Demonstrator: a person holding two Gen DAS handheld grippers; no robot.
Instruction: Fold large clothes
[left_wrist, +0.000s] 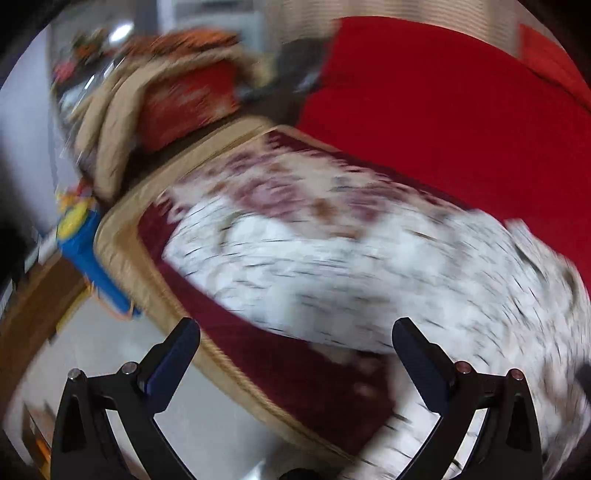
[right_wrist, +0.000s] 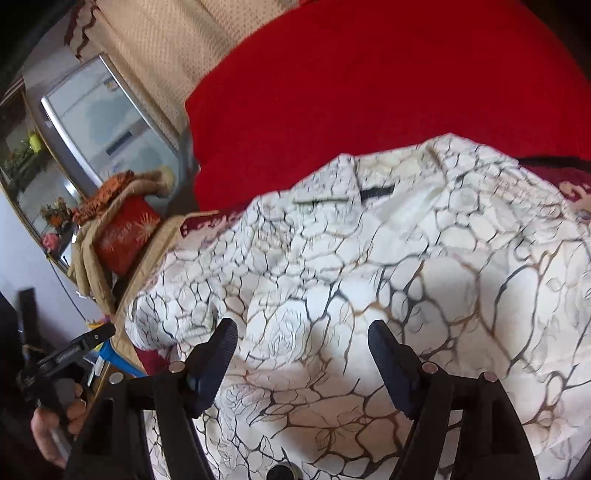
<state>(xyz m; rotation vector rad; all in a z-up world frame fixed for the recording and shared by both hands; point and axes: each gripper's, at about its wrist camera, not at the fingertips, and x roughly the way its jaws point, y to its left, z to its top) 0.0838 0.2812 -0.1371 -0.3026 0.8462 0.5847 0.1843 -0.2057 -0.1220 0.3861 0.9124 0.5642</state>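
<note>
A large white garment with a dark and gold crackle print (right_wrist: 369, 258) lies spread on a maroon floral cover with a tan border (left_wrist: 258, 354). Its collar (right_wrist: 351, 177) lies at the far side, near the red blanket. The garment also shows, blurred, in the left wrist view (left_wrist: 369, 266). My right gripper (right_wrist: 303, 332) is open and empty just above the garment's near part. My left gripper (left_wrist: 295, 328) is open and empty over the garment's near left edge. The left gripper also shows at the far left of the right wrist view (right_wrist: 74, 350), held in a hand.
A red blanket (right_wrist: 369, 81) covers the surface behind the garment. A red patterned cushion (right_wrist: 125, 236) and folded tan bedding (left_wrist: 110, 122) lie at the far left. A blue and yellow box (left_wrist: 88, 251) stands beside the cover's left edge. Pale floor (left_wrist: 110, 354) lies below.
</note>
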